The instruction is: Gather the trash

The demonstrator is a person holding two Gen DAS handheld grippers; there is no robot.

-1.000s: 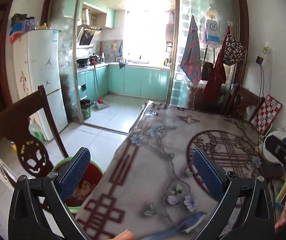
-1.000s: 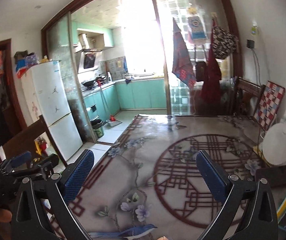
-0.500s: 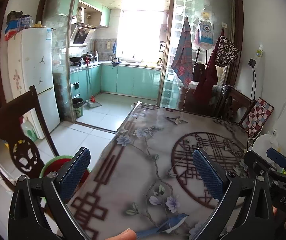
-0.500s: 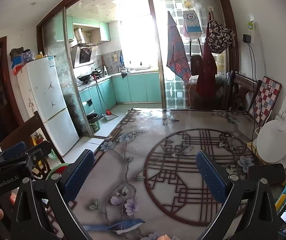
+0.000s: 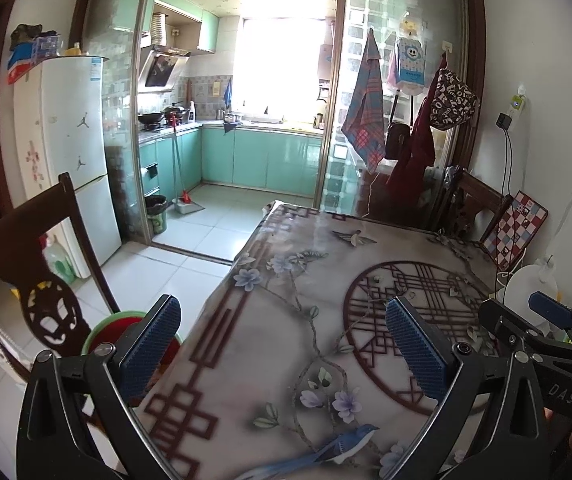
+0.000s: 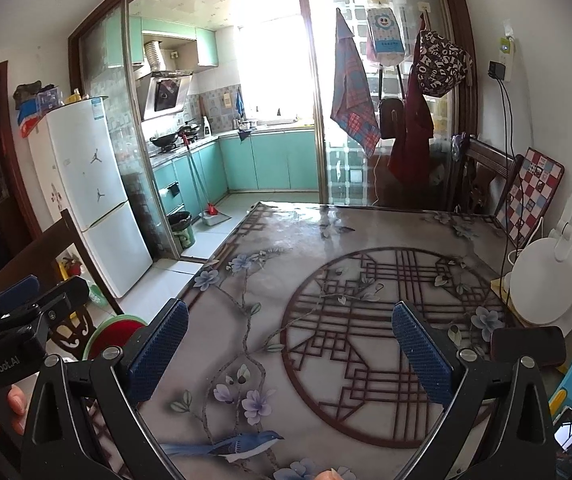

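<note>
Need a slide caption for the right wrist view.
Open right gripper held above the patterned table, kitchen beyond.

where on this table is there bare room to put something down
The table is bare across its circle pattern and along the left edge, above the green basin on the floor. The right edge is crowded: white fan, dark pouch, checkered board. Both grippers, left and right, are open.

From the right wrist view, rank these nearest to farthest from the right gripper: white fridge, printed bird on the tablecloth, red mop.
1. Printed bird: on the tablecloth, low between the right gripper fingers.
2. White fridge: left, beyond the table.
3. Red mop: in the kitchen, against the teal cabinets.
</note>
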